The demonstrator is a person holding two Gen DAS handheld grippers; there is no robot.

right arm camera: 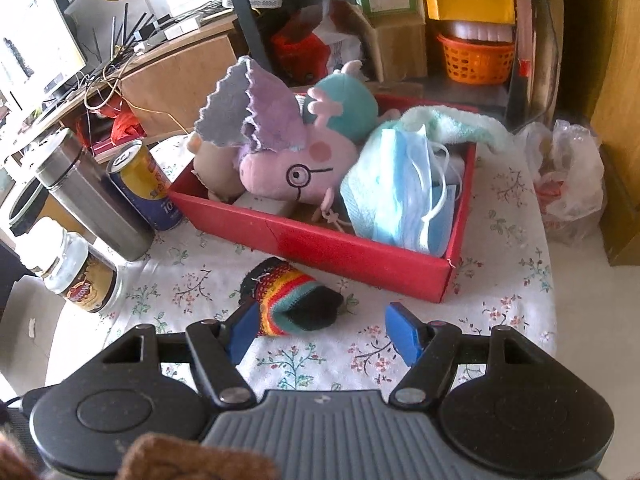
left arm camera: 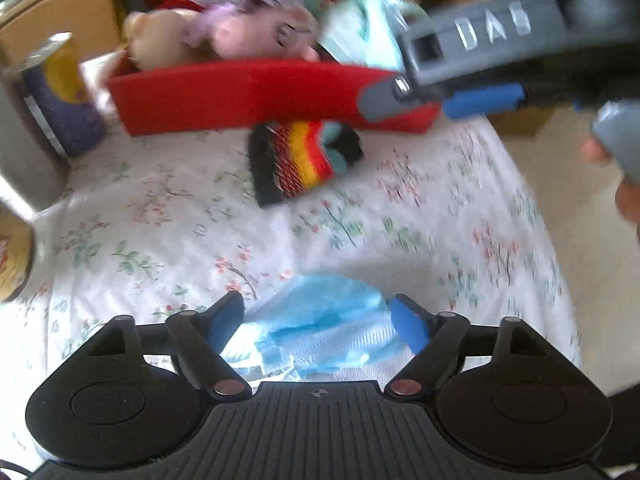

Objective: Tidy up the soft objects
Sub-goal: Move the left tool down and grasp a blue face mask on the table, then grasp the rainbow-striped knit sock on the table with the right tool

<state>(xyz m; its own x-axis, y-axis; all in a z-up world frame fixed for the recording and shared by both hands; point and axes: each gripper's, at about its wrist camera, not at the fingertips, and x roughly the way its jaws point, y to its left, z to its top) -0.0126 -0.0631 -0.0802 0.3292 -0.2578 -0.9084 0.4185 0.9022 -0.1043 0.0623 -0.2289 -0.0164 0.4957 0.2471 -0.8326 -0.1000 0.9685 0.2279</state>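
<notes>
One table under a floral cloth [right arm camera: 500, 216] stood in a cluttered room. Red box [right arm camera: 360, 252] at its far side held a pink plush [right arm camera: 288, 172] and a mask. Striped sock [right arm camera: 292, 304] lay just before it. Left view alone showed a crumpled blue mask [left arm camera: 320, 328] near, between the open left gripper [left arm camera: 320, 322]. Right gripper [right arm camera: 320, 330] gaped, one pad beside the sock.

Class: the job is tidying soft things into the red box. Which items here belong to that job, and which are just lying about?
Job: red box, pig plush, masks, loose mask, striped knit.
Lying about: can, flask, jar, plastic bag.
</notes>
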